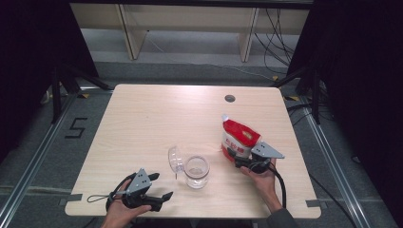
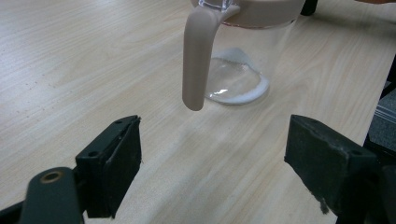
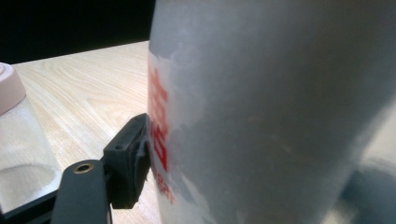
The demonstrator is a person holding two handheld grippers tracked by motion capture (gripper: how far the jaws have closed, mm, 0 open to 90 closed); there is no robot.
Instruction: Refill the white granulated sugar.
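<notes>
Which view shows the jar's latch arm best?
Left gripper view: the beige latch arm hangs down the clear jar, close and sharp. High view shows the jar small, lid flipped open. Right gripper view catches the jar's edge beside the bag.

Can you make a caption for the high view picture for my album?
Right claw grips a red-and-white bag; the open left claw waits beside a clear jar.

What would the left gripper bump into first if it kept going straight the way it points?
Probably the clear glass jar with the beige lid: it stands straight ahead of the left gripper, whose open jaws hold nothing. The jar's beige hanging strap looks nearest, though depth is hard to judge.
</notes>
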